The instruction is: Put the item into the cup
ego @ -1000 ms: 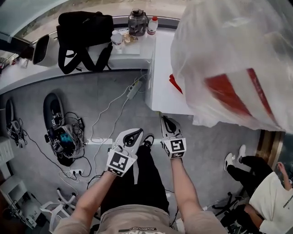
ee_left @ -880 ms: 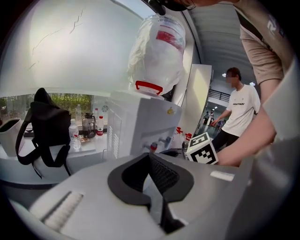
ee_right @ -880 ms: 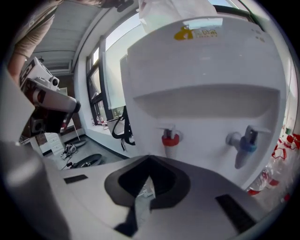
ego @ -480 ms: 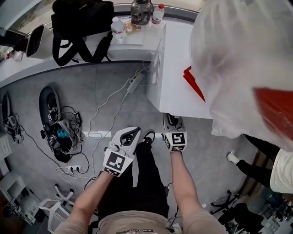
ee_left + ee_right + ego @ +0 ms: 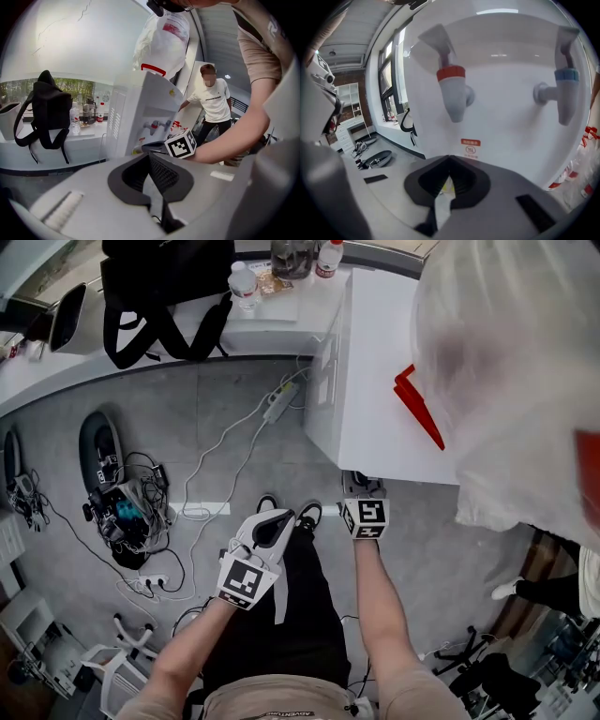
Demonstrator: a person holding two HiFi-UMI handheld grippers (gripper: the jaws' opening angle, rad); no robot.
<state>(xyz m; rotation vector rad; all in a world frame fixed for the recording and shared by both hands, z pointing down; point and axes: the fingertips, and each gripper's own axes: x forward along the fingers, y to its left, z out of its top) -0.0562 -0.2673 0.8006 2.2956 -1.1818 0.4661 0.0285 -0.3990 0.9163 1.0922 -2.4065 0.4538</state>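
Task not begun, by my reading. No cup and no item show in any view, so where they are cannot be told.

- Left gripper (image 5: 272,521): fingers clenched tip to tip, nothing between them. Held low in front of the body, over the floor (image 5: 216,427).
- Right gripper (image 5: 362,493): fingers likewise clenched and empty. It sits close against the front of the white dispenser (image 5: 389,399), which lies at 1 o'clock from the hands. Its own view looks at the red tap (image 5: 452,89) and the blue tap (image 5: 565,89), with no cup under either.

Left to do, as I judge it: find cup and item, pick up the item, drop it in. That is the whole job.

Hard to make out:
- A big pale bag (image 5: 525,362) fills the 2 o'clock part of the head view and hides whatever is behind it.
- The bench (image 5: 56,381) at 11 o'clock holds a backpack (image 5: 159,287) and bottles (image 5: 244,282); things there are too small to name.
- The dispenser's front shows only in the gripper views.
- The cables (image 5: 127,512) at 9 o'clock are a tangle.
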